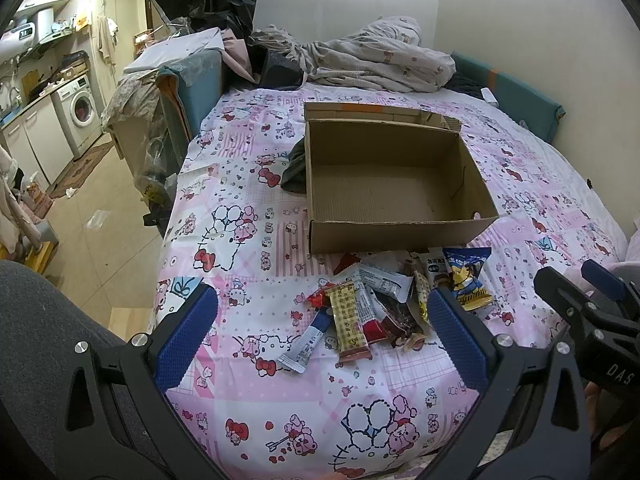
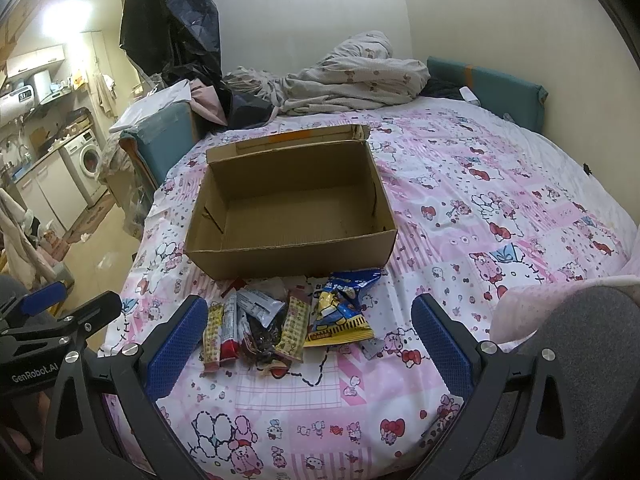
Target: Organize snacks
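Both grippers, left [image 1: 322, 328] and right [image 2: 304, 334], gape wide, holding nothing. One box [image 1: 394, 184] lies beyond one snack pile [image 1: 384, 300], which sits between each gripper's fingers.

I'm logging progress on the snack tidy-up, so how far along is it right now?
Nothing looks done yet: the cardboard box on the bed sheet holds no snacks. Nothing is in hand either; the left gripper and right gripper are both open above the pile. All the work is left: the whole snack pile, including the blue and yellow bag, lies in front of the box.
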### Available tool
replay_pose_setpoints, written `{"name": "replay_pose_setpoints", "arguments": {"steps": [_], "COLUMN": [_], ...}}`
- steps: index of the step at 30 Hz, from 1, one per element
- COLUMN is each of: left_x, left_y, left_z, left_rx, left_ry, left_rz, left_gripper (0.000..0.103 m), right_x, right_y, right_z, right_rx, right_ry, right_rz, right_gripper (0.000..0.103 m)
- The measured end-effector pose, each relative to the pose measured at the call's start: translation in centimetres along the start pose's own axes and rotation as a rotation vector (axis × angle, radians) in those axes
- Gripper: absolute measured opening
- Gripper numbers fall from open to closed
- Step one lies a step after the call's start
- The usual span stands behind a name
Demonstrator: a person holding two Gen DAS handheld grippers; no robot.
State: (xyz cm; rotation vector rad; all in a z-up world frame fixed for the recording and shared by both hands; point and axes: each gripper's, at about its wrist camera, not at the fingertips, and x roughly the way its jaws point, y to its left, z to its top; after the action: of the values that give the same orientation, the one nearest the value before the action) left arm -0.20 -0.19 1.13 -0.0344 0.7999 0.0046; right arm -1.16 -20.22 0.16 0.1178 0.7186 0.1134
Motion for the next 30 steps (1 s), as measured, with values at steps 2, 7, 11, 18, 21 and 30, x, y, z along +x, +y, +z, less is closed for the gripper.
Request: {"name": "replay_pose_setpoints", "arguments": {"steps": [2,7,11,18,21,30], "left_x": [0.0,-0.1,0.0,-0.2,-0.1,1.3], "left_y": [0.0,0.0,0.0,-0.2,-0.2,-0.1], "left_z": [0.0,0.0,0.0,0.0,-0.1,0.9], "left_rx": [0.0,0.0,-0.001,0.013,0.02,0.024], "left_ry": [0.0,0.0,0.0,-0.002,0.0,0.076], "left_rz": [0.0,0.001,0.001,0.0,-0.002,0.0], "left_gripper": [0.103,0.103,0.103,0.103,0.103,0.103], "right_x": [0.0,0.0,0.0,0.1,0.3,0.9], "right_y": [-0.1,-0.1,-0.1,-0.2,-0.4,-1.4], "right_z": [0.0,0.0,0.0,0.1,0.1,1.9], "right_rx": [0.0,0.002,0.002,0.011,0.029,0.066], "right_ry": [0.0,0.001,0.001,0.006,0.016,0.061], "right_rz": [0.0,0.0,0.001,0.0,0.005,0.062], "right_gripper": [0.103,0.103,0.103,0.103,0.103,0.103]}}
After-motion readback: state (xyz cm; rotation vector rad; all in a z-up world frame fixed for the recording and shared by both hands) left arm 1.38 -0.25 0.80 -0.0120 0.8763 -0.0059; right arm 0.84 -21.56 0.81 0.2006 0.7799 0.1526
